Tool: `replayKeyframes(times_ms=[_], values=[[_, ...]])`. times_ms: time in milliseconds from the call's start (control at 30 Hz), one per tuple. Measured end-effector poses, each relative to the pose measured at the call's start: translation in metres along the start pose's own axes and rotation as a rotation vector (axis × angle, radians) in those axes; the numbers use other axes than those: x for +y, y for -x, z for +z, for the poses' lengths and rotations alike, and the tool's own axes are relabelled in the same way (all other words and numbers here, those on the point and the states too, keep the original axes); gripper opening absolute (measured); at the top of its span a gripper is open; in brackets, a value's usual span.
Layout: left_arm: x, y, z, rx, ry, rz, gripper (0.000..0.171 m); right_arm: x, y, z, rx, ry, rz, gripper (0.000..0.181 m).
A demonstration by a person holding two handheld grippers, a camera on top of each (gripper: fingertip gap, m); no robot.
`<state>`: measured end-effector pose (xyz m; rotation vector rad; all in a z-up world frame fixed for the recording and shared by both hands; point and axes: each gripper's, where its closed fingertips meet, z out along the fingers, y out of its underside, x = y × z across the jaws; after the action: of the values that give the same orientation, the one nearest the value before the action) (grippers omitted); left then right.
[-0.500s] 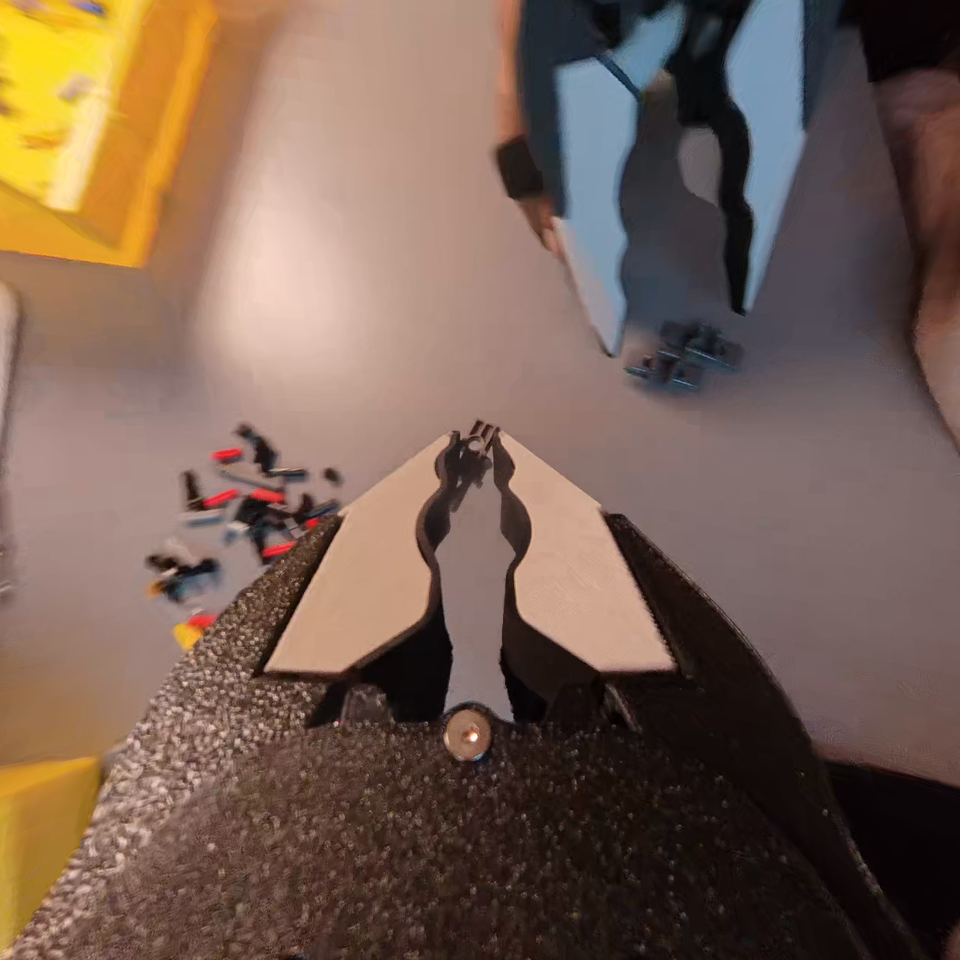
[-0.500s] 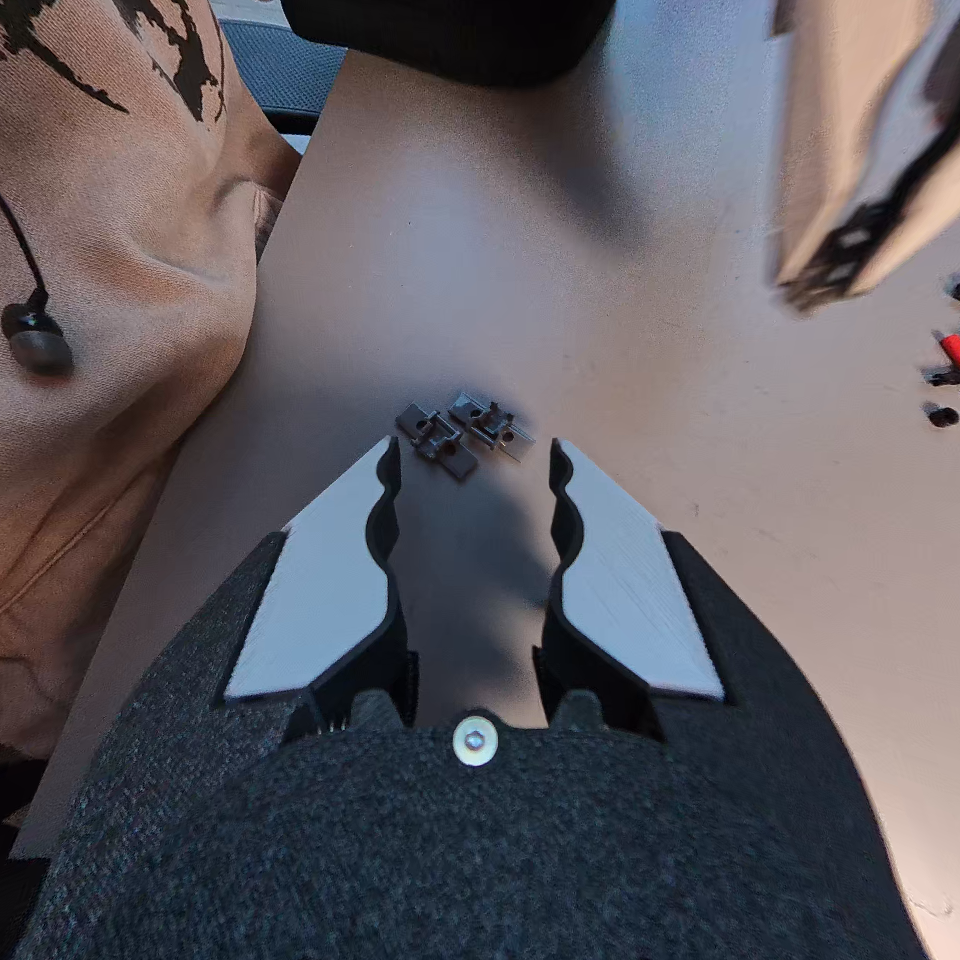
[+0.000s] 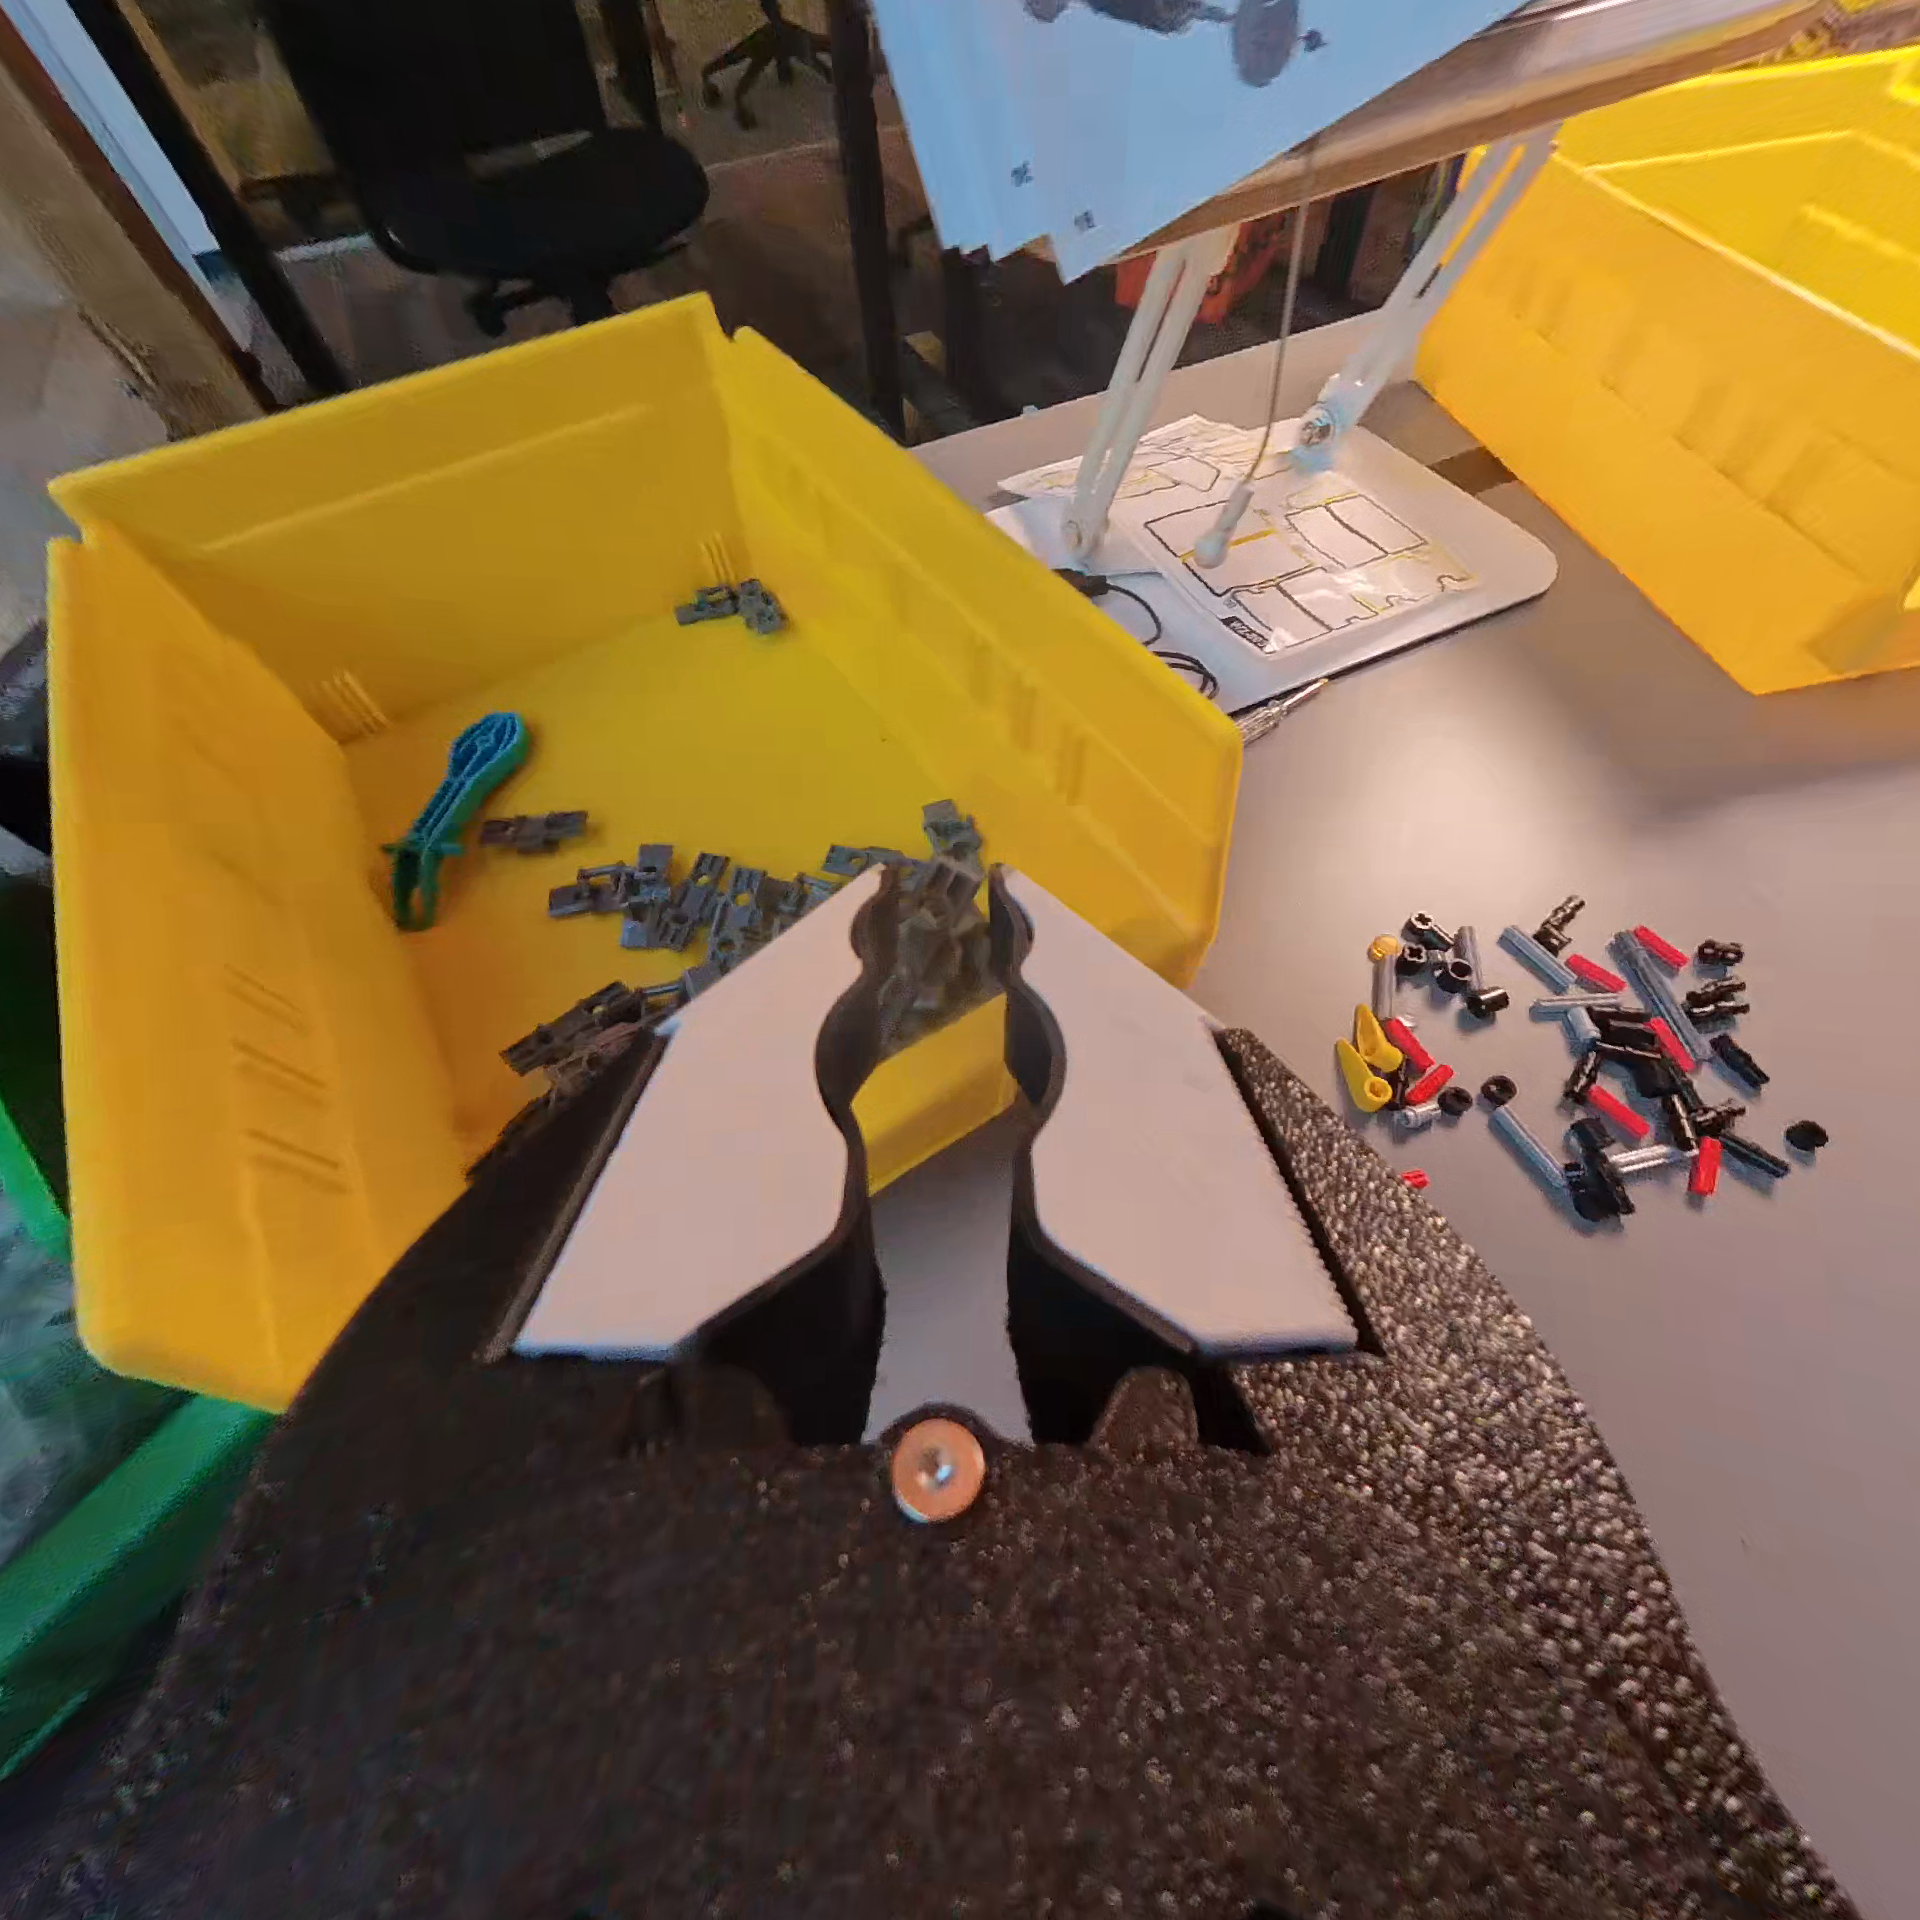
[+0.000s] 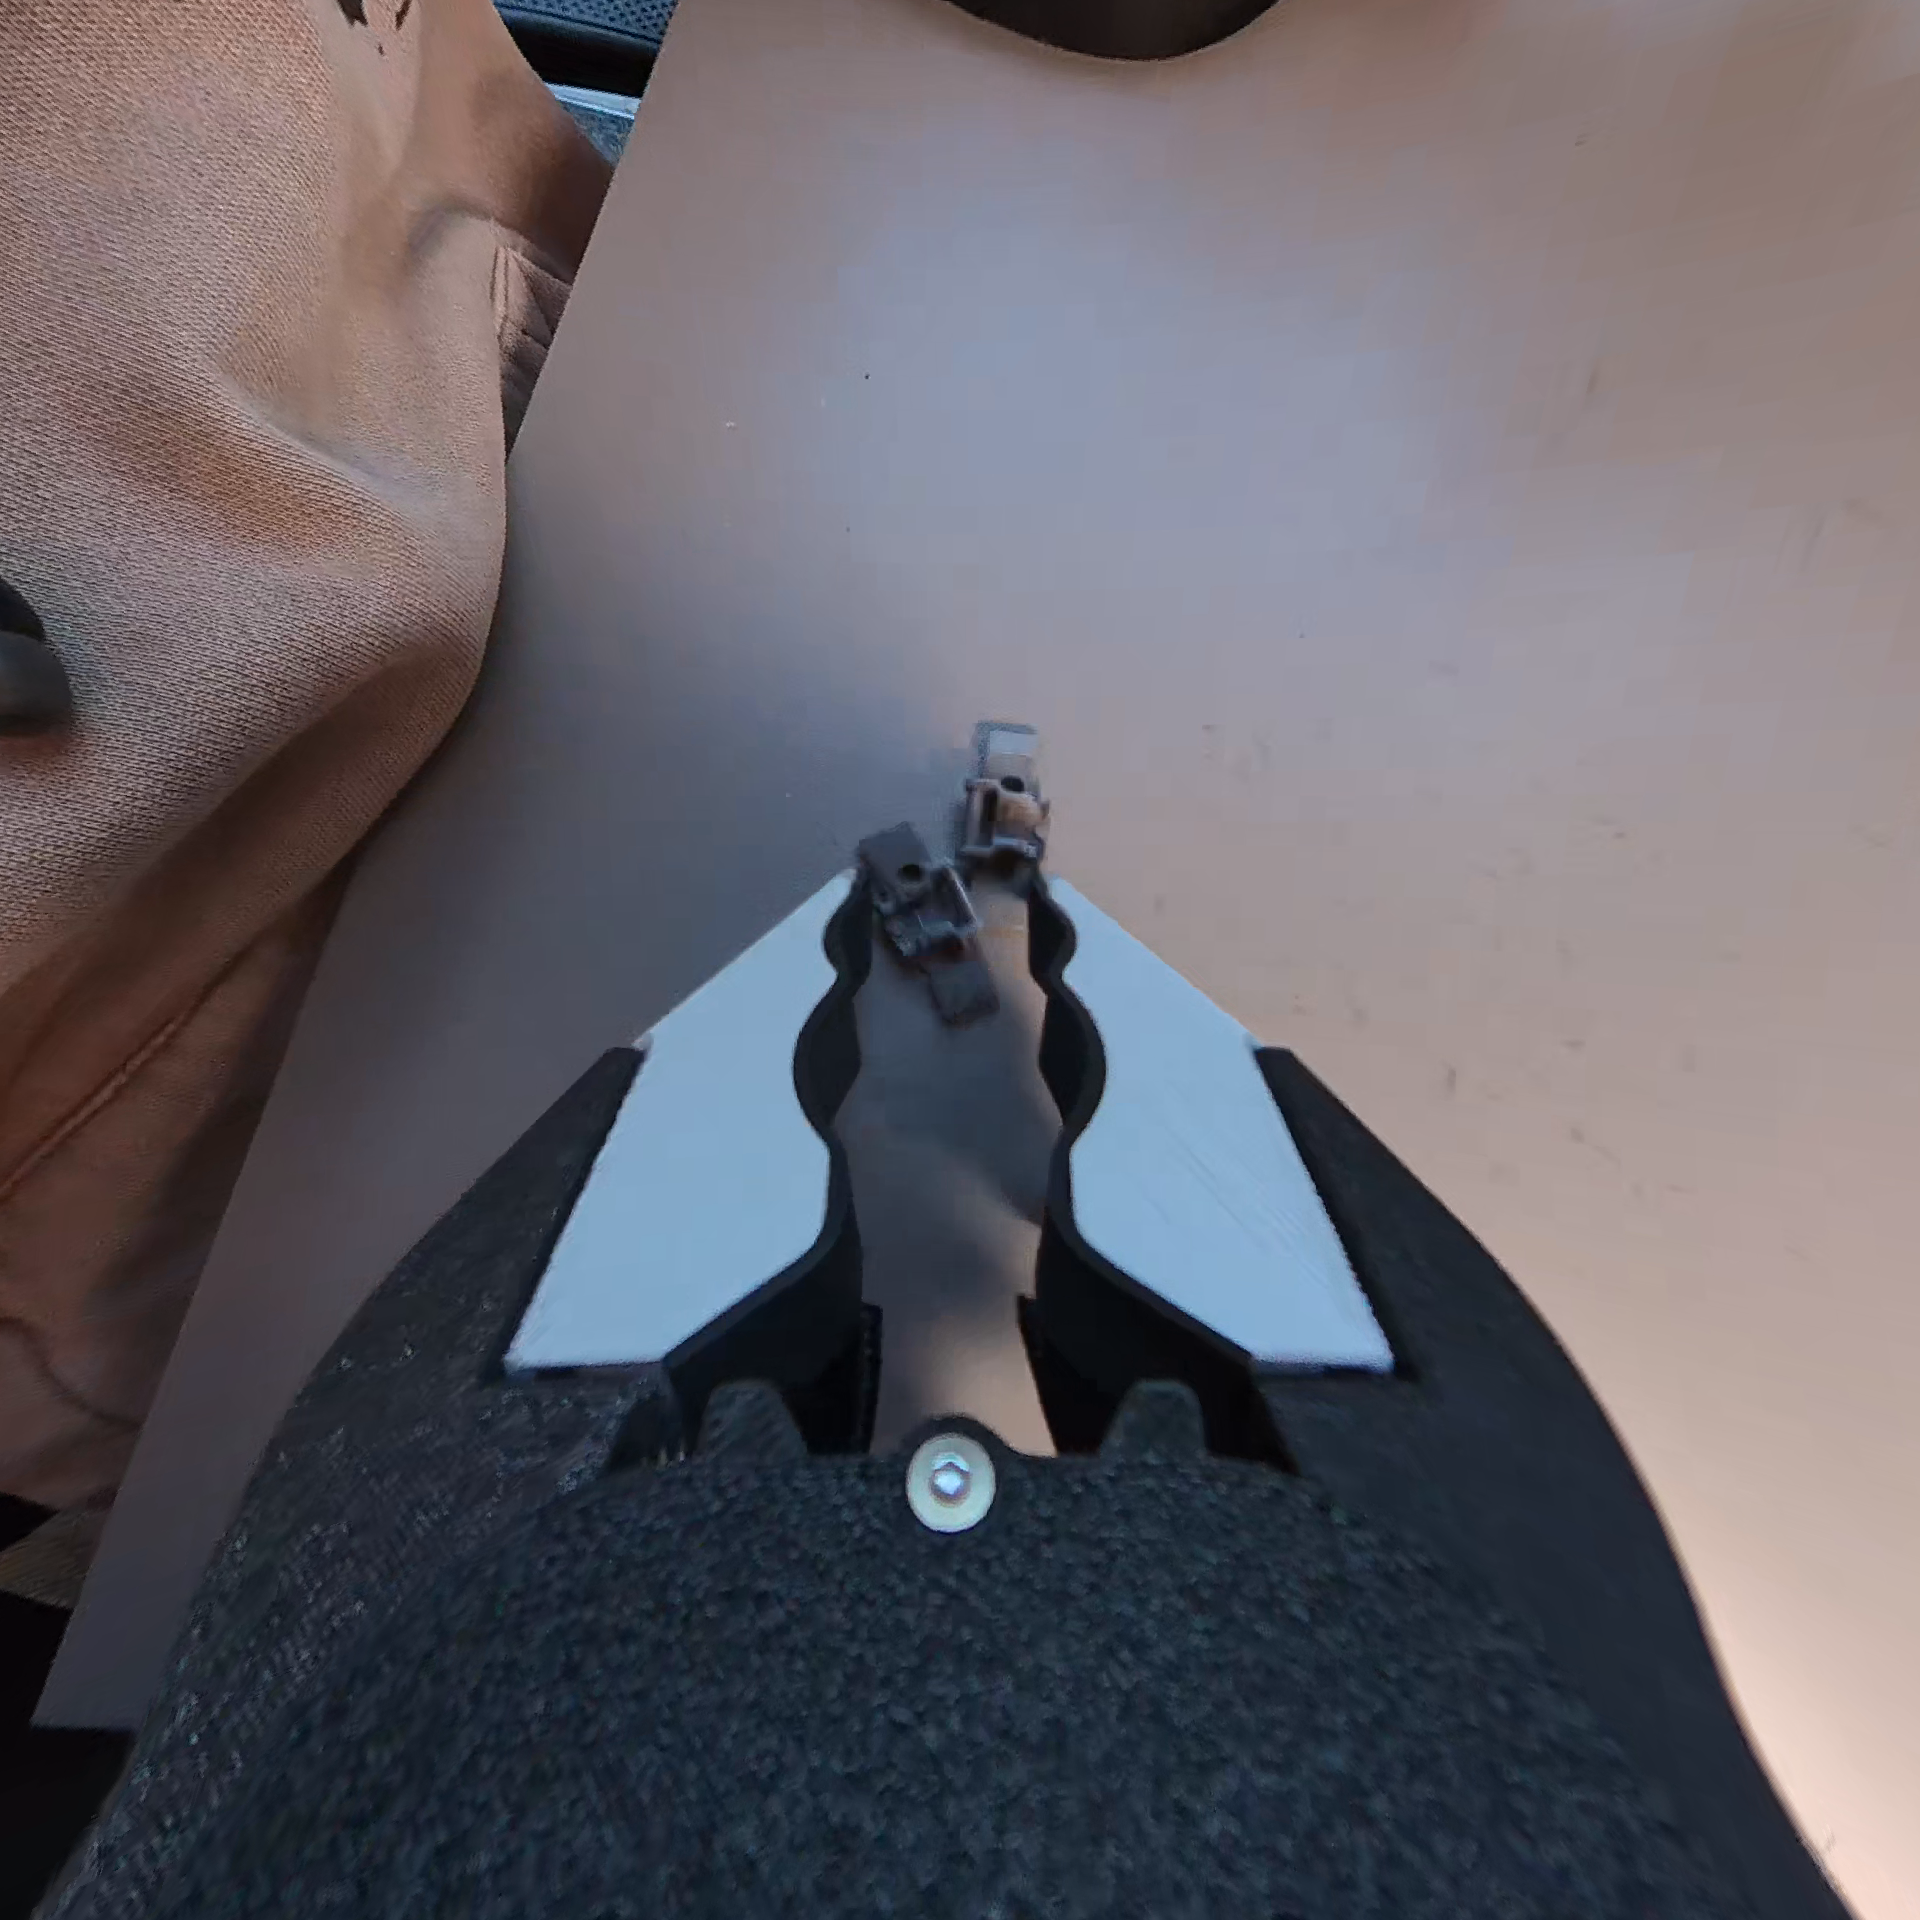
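- The left gripper (image 3: 940,883) now hangs over the open yellow bin (image 3: 312,1039). Half a second ago it was above the bare grey table (image 3: 1558,779) with its tips nipped on a small dark piece.
- Its jaws have parted a little. A grey piece shows in the gap between the tips, but we cannot tell whether it is pinched there or belongs to the heap behind.
- That heap of grey pieces (image 3: 675,904) lies loose on the bin floor: flat little plastic links with holes and clips. A teal tool (image 3: 457,810) lies beside them, nearer the left wall.
- Right of the bin, a scatter of black, red, grey and yellow pins (image 3: 1610,1049) rests on the table. A white stand (image 3: 1351,582) and a second yellow bin (image 3: 1683,416) sit farther back.
- The right gripper (image 4: 945,883) has moved in on the two pieces, and its jaws are narrower than before, though they are not closed.
- The near grey piece (image 4: 920,899) lies slanted between the jaws, close against the left tip. The far grey piece (image 4: 1003,805) sits just beyond the right tip, touching or almost touching it.
- Both pieces have turned since the earlier picture, where they lay side by side ahead of the open fingers. We cannot tell whether the jaws are pressing on them.
- A person's tan garment (image 4: 208,416) fills the left of that view.
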<state>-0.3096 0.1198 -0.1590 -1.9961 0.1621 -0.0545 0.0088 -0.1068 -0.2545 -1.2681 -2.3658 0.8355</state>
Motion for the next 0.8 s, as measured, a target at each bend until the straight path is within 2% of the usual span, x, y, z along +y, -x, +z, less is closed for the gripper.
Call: replayKeyframes(times_ms=[67,133,267,433,567,700,800], values=[[0.001,0.002,0.0,0.015,-0.008,-0.047,0.028,0.0,0.001,0.0,-0.001,-0.003,-0.003,0.022],[-0.003,-0.005,-0.002,0.042,-0.034,-0.047,0.031,0.0,0.001,0.0,0.0,-0.004,-0.001,0.02],[-0.007,-0.049,-0.004,0.188,-0.045,0.038,0.034,0.001,-0.001,-0.001,0.004,-0.004,0.006,0.02],[0.011,-0.15,-0.018,0.6,0.057,0.105,0.038,-0.001,-0.012,-0.013,0.052,-0.05,0.027,0.019],[0.029,-0.228,-0.055,1.017,0.161,0.054,0.041,-0.018,-0.03,-0.035,0.154,-0.164,0.029,0.019],[0.048,-0.276,-0.093,1.302,0.262,0.062,0.042,-0.026,-0.046,-0.051,0.262,-0.236,0.021,0.019],[0.055,-0.3,-0.105,1.42,0.336,-0.002,0.042,-0.031,-0.056,-0.059,0.335,-0.27,0.005,0.019]])
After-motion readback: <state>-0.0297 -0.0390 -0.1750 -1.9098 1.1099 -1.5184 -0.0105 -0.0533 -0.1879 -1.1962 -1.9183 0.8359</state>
